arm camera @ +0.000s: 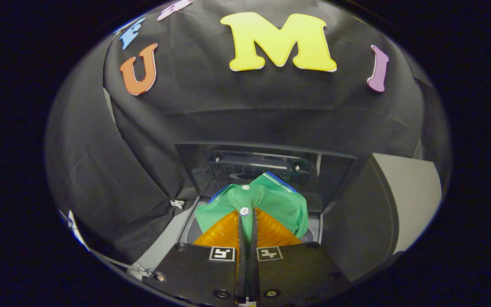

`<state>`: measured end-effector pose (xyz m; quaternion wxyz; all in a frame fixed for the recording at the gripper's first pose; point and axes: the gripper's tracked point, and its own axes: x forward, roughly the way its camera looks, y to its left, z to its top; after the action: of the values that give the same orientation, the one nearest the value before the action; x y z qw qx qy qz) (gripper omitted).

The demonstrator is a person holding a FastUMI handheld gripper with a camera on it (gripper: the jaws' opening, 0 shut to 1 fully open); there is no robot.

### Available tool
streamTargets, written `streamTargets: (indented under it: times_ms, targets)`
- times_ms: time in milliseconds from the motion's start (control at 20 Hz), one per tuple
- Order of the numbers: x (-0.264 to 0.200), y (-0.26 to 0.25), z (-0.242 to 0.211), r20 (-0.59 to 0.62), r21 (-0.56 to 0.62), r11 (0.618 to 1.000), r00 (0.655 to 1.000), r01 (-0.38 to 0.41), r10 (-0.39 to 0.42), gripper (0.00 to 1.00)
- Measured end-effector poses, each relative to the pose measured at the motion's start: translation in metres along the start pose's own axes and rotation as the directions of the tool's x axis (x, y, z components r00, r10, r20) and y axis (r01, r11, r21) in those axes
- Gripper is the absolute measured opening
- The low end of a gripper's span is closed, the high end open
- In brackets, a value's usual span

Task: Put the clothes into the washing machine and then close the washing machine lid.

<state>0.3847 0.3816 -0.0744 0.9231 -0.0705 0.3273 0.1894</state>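
The gripper has its two fingers drawn almost together on a fold of a green shirt, pinching the cloth just below a white button; both fingers press on it, so the garment hangs from the tips and drapes to either side over them, bunched rather than spread, with no clear long axis. A blue-and-white trimmed edge stands up at the far side of the bundle. What matters for the coming move is that the shirt lies right at the fingertips and the washing machine opens directly ahead and below: its raised lid stands upright just beyond the cloth, dark and glossy with two fastenings showing, and the pale rim of the tub shows beneath the shirt on the left. I judge the garment to be held over the opening, or very near it, so lowering and letting go looks like the step in hand, with the lid yet to be closed. The machine's pale side panel lies to the right, and black cloth walls the booth close behind and to the left, leaving little room.
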Motion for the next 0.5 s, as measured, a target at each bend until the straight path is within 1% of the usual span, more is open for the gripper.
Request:
streamTargets:
  times_ms: [300, 500]
  targets:
    - [0.046, -0.007, -0.048, -0.087, 0.035, 0.998, 0.995, 0.047, -0.044, 0.06]
    - [0.072, -0.013, -0.078, -0.155, 0.085, 0.993, 0.986, 0.08, -0.066, 0.06]
